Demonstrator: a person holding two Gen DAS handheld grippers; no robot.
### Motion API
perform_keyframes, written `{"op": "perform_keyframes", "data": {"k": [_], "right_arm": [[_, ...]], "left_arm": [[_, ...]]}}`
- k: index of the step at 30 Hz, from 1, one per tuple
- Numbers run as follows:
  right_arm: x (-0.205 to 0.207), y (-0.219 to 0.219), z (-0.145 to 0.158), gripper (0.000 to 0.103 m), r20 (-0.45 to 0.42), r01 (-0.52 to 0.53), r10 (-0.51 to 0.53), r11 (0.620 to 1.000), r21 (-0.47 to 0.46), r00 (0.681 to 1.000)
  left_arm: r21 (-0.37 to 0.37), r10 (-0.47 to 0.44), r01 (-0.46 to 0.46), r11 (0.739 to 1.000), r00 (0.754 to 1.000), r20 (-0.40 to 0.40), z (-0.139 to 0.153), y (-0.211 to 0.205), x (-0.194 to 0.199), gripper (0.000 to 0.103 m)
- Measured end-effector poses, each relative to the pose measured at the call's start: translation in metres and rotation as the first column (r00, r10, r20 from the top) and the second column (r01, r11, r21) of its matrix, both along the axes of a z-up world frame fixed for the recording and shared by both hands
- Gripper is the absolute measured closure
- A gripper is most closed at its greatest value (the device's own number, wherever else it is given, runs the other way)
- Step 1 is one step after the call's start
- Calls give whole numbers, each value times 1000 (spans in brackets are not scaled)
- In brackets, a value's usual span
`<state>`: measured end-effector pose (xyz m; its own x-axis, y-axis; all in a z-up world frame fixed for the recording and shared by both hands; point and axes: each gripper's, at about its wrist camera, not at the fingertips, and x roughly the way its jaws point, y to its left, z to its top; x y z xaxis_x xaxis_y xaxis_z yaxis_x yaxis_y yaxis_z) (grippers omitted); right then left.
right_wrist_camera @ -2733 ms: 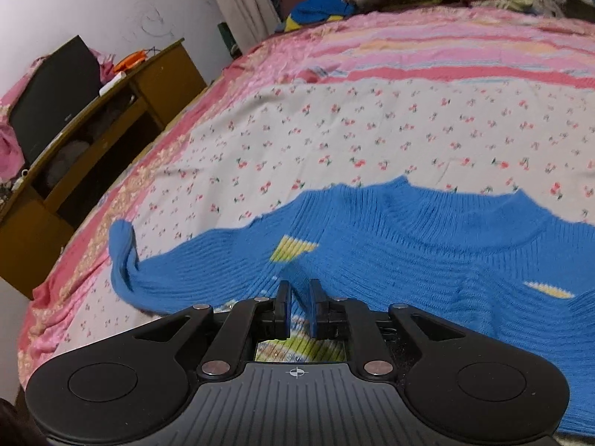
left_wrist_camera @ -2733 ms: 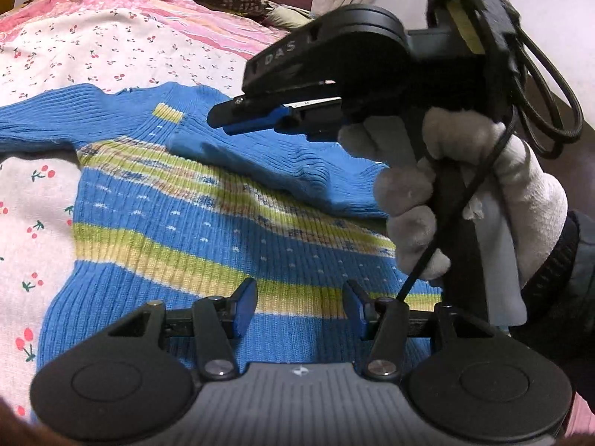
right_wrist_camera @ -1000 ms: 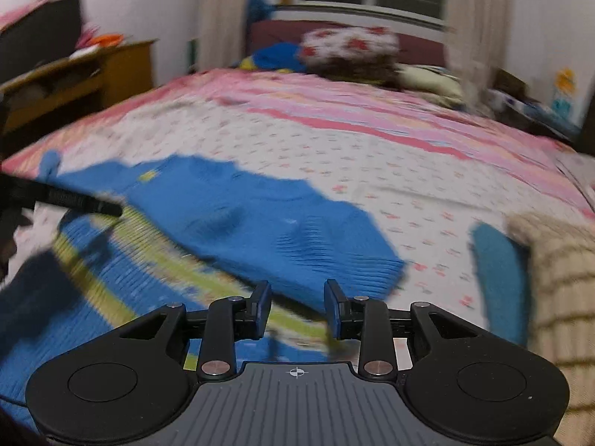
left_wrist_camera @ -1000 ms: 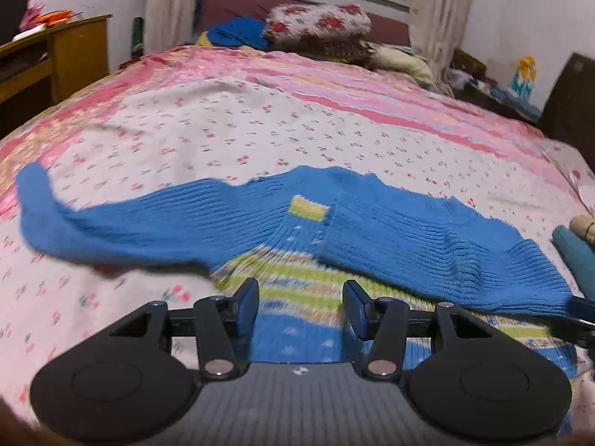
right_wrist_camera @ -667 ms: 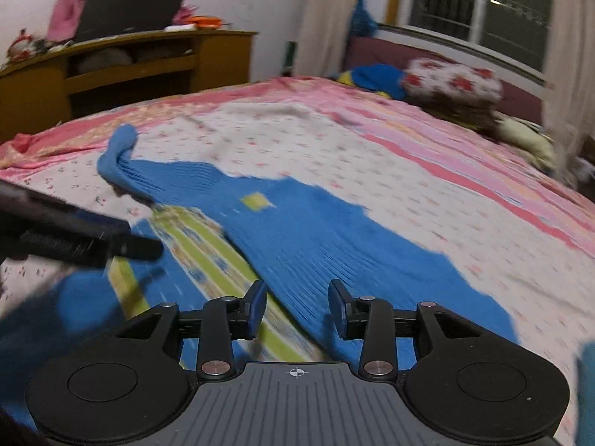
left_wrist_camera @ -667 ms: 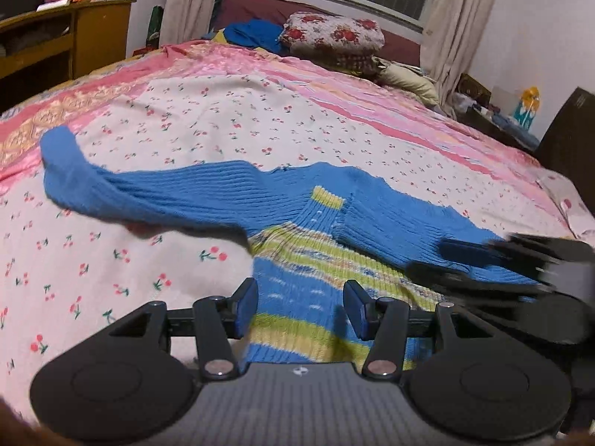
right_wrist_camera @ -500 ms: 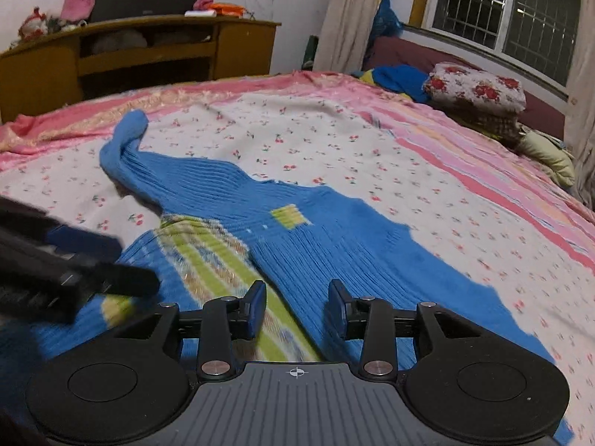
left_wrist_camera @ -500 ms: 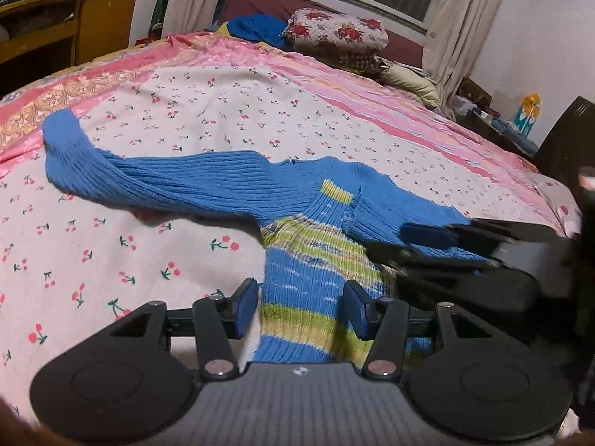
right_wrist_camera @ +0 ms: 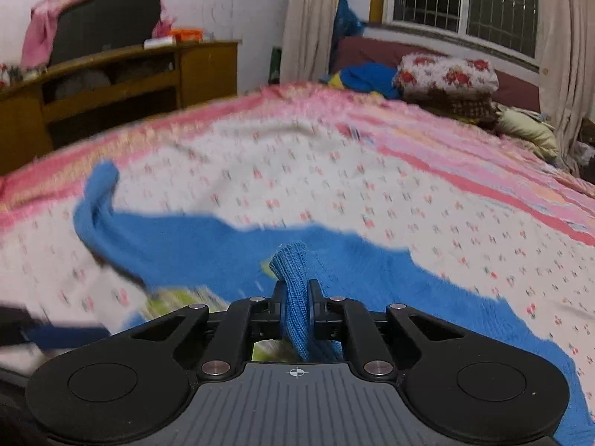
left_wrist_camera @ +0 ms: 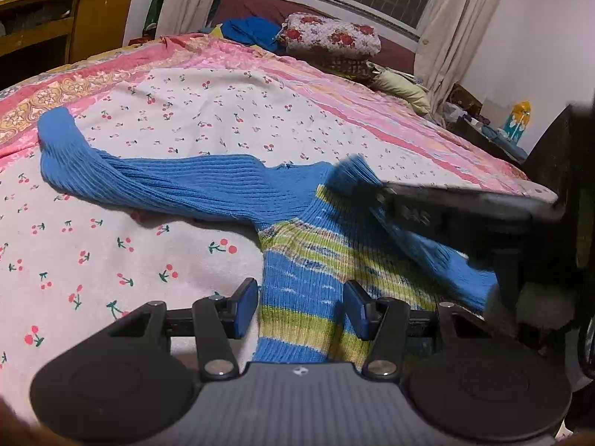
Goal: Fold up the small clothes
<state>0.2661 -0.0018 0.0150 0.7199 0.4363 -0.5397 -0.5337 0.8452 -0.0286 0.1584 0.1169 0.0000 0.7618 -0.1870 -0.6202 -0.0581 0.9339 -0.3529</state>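
Note:
A small blue knit sweater [left_wrist_camera: 301, 260] with green and yellow stripes lies on the cherry-print bedspread [left_wrist_camera: 111, 245]. One sleeve [left_wrist_camera: 156, 182] stretches out to the left; the other is folded across the body. My left gripper [left_wrist_camera: 301, 310] is open and empty over the sweater's lower left edge. My right gripper [right_wrist_camera: 296, 303] is shut on a fold of blue knit [right_wrist_camera: 293, 282] near the sweater's shoulder; it also shows in the left wrist view [left_wrist_camera: 357, 182], lifting the fabric. The long sleeve [right_wrist_camera: 122, 230] shows blurred in the right wrist view.
A wooden cabinet [right_wrist_camera: 111, 85] stands at the left of the bed. Pillows [left_wrist_camera: 331, 37] and a blue cloth pile [left_wrist_camera: 249, 29] lie at the head of the bed. A dark piece of furniture [left_wrist_camera: 557, 156] stands at the right. A window with curtains [right_wrist_camera: 465, 3] is behind.
My right gripper has swung left across the sweater and closed on a fold of blue knit at the shoulder, lifting it. My left gripper has drifted left and stays open.

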Motion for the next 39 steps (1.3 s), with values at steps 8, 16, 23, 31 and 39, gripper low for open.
{"op": "perform_keyframes", "data": {"k": [8,16,23,31,39], "right_arm": [[7,18,-18,86,-95,-36,37,999,13,995],[-13,-41,11,82,-87,36,-22,987,160,996],[-31,-131,7,82,-74,294,-286,946,139,955],[-37,-211,-27,80,-208,545,-513,826,144,833],[-35,-227,-40,80,-189,626,-603,774,94,775]], "left_arm": [[-9,-11,11,1000,1000,-4,-2,1,1,47],[10,-16,16,1000,998,57,12,-4,-1,47],[90,-99,88,992,987,128,37,-31,43,47],[130,-126,119,984,991,48,11,-66,94,47],[207,-129,125,970,992,5,3,-75,86,47]]}}
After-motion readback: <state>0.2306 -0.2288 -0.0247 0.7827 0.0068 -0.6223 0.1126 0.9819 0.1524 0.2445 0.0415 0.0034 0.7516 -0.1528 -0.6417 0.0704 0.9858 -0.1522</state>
